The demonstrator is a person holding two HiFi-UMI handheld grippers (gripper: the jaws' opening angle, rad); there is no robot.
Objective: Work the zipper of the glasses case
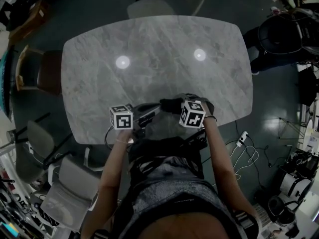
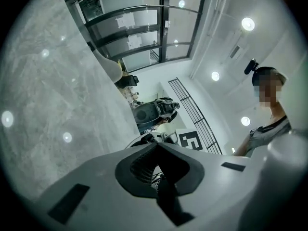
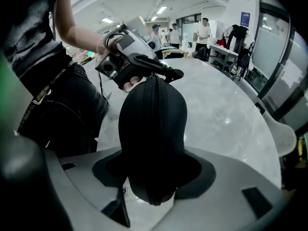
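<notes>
Head view, placing: the glasses case [image 1: 170, 105] is held over the near edge of the marble table [image 1: 149, 49], close in front of the person, with the left gripper [image 1: 155, 108] on its left and the right gripper [image 1: 188, 105] on its right.
Head view, likely reason: one tool steadies the case while the other works on it. Neither pair of jaws can be read from this height.
Left gripper view, jaws: the left gripper [image 2: 156, 170] has its dark pads together. Whether a zipper pull is between them cannot be told.
Left gripper view, extra: it looks level across the table [image 2: 43, 90]. The case itself does not show here.
Right gripper view, jaws: the right gripper [image 3: 153, 173] stands wide and is clamped on the near end of the case [image 3: 153, 119].
Right gripper view, reason: the zipper [image 3: 154, 105] faces up along the middle, which leaves it free to reach.
Right gripper view, extra: only here is the left gripper's [image 3: 166, 73] tip seen at the case's far end, where the zipper ends, probably there for the pull.
</notes>
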